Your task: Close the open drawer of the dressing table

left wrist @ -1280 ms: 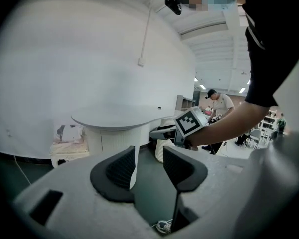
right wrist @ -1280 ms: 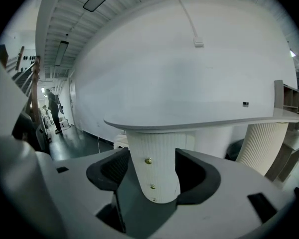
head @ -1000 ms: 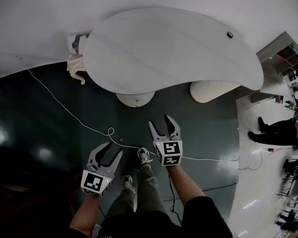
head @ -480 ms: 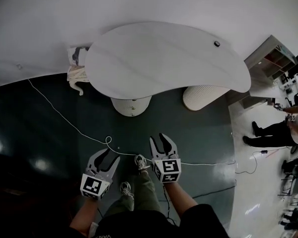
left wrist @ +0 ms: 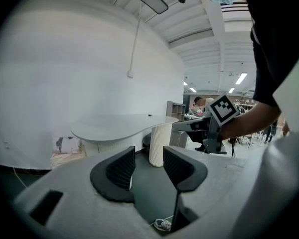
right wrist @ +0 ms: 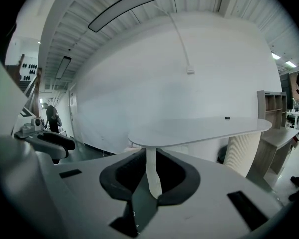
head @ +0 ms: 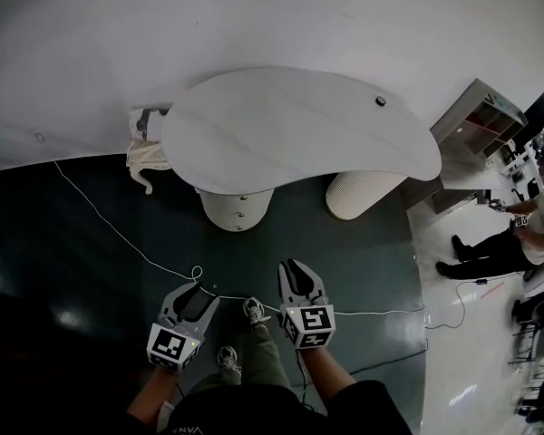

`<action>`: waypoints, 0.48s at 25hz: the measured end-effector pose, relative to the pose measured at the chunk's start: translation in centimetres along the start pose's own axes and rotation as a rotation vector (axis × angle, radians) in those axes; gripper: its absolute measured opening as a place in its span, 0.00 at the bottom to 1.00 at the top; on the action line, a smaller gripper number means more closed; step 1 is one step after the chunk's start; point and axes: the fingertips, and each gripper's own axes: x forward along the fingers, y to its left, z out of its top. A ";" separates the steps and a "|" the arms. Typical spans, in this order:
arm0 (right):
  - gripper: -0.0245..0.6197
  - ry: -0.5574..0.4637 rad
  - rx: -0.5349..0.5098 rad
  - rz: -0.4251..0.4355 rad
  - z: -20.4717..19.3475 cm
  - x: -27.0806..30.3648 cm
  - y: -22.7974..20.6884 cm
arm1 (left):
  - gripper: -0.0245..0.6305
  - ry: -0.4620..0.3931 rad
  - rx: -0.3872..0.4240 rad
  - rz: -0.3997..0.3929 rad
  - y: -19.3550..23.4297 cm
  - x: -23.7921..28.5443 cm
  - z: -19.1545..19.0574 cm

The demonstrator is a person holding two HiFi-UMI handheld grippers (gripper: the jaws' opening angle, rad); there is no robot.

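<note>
The white dressing table (head: 299, 125) with its curved top stands against the wall on a round pedestal (head: 238, 208) with small knobs; no drawer sticks out of it in the head view. Both grippers hang over the dark floor, well short of the table. My left gripper (head: 198, 295) is open with nothing between its pads (left wrist: 122, 168). My right gripper (head: 293, 268) is closing, and only a thin gap is left. Nothing is in that gap; the right gripper view shows my right gripper (right wrist: 151, 158) with the pedestal far off through the slit.
A ribbed white cylinder (head: 358, 193) stands under the table's right end. A cloth bundle (head: 145, 152) lies by the wall at the left. A white cable (head: 118, 234) crosses the floor. A person (head: 490, 252) and a shelf unit (head: 485, 116) are at the right.
The table has receded in the head view as I backed away. Both grippers have drawn back with me. The right jaws went from wide apart to nearly together.
</note>
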 end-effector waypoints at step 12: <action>0.06 -0.068 0.005 -0.004 3.7 -4.5 3.0 | 0.31 -0.053 0.037 -0.034 -1.3 -3.4 2.6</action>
